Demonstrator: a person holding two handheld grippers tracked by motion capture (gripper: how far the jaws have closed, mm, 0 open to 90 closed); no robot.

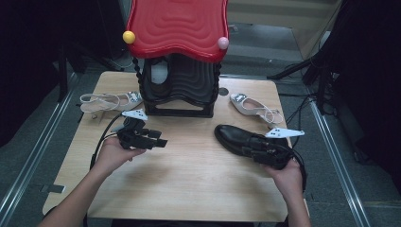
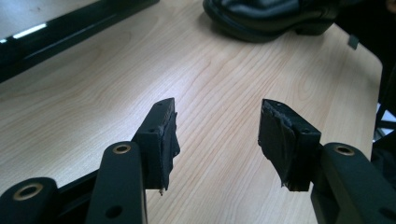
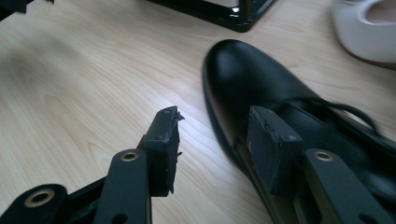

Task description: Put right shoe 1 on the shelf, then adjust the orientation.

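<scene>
A black leather shoe (image 1: 231,135) lies on the wooden table (image 1: 189,184) at the right, toe pointing to the back left. My right gripper (image 1: 255,150) is at its heel end. In the right gripper view the right gripper (image 3: 212,116) stands open astride the shoe's (image 3: 247,70) near side: one jaw is over the bare wood, the other over the shoe's opening, and neither pad presses. My left gripper (image 1: 163,142) hovers left of centre, pointing right. Its jaws (image 2: 217,109) are open with nothing between them, and the black shoe (image 2: 266,18) lies beyond.
A black shoe rack (image 1: 177,85) with a red wavy top (image 1: 177,26) stands at the back centre. A white strappy sandal (image 1: 108,100) lies to its left and a white flat shoe (image 1: 255,106) to its right, close behind the black shoe. Dark stands and cables flank the table.
</scene>
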